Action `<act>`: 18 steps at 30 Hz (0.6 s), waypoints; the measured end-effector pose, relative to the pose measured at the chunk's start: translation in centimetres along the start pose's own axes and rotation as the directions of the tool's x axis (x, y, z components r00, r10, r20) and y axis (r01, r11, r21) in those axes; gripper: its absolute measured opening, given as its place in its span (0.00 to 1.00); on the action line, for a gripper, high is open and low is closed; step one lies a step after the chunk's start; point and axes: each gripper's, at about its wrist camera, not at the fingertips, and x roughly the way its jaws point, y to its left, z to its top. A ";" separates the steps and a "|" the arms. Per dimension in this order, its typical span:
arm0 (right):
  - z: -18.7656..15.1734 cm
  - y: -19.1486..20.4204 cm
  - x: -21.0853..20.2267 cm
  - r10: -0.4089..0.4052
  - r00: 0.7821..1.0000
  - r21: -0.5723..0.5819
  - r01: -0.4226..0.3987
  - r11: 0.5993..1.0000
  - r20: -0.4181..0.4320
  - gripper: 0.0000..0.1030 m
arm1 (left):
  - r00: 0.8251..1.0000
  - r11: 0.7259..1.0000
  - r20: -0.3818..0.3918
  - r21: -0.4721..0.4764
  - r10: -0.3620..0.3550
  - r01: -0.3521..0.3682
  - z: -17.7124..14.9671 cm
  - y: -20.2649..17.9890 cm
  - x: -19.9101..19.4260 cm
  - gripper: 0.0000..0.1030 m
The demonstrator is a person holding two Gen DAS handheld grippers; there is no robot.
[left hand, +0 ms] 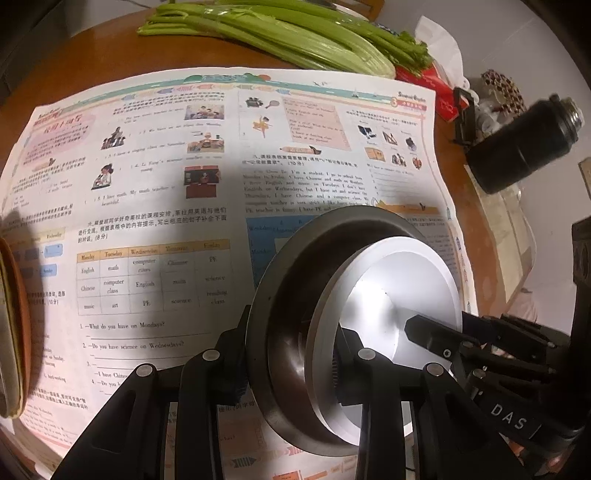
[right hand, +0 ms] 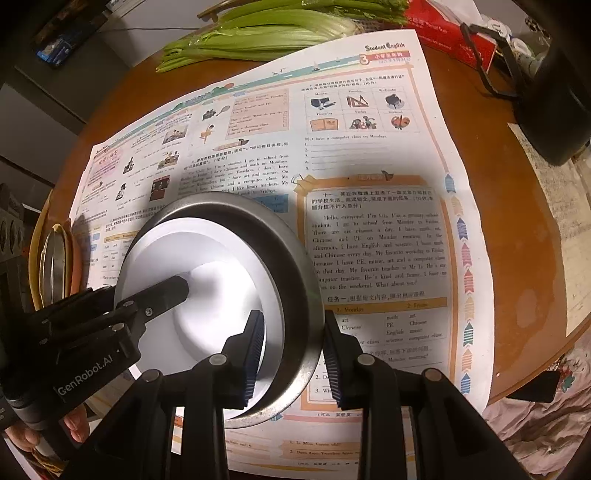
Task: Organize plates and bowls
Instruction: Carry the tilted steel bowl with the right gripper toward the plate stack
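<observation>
A steel bowl (left hand: 280, 280) (right hand: 299, 258) sits over the newspaper with a white plate (left hand: 406, 280) (right hand: 221, 254) nested inside it. My left gripper (left hand: 290, 369) is shut on the near rim of both, one pad outside the steel wall and one inside the white plate. My right gripper (right hand: 293, 354) is shut on the opposite rim in the same way. In each view the other gripper reaches in from the side, with one of its fingers (left hand: 424, 334) (right hand: 166, 291) lying over the white plate.
A large printed newspaper (left hand: 155, 221) (right hand: 376, 236) covers the round wooden table. Orange and yellow plates (left hand: 13, 325) (right hand: 55, 266) stand stacked at the left edge. Celery (left hand: 288, 40) lies at the back, with a red box (right hand: 443, 33) and a black flask (left hand: 524, 147) at the right.
</observation>
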 end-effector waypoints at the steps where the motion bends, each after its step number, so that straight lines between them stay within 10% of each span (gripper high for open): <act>1: 0.0 0.1 -0.1 0.000 1.000 -0.002 0.000 1.000 0.002 0.30 | 1.000 1.000 -0.001 0.001 0.001 -0.001 0.0 0.0 0.0 0.33; 18: 0.9 4.1 -2.2 -0.008 0.998 -0.069 0.012 0.998 0.055 0.30 | 0.997 1.000 0.082 -0.006 0.016 -0.015 0.0 2.7 -4.6 0.33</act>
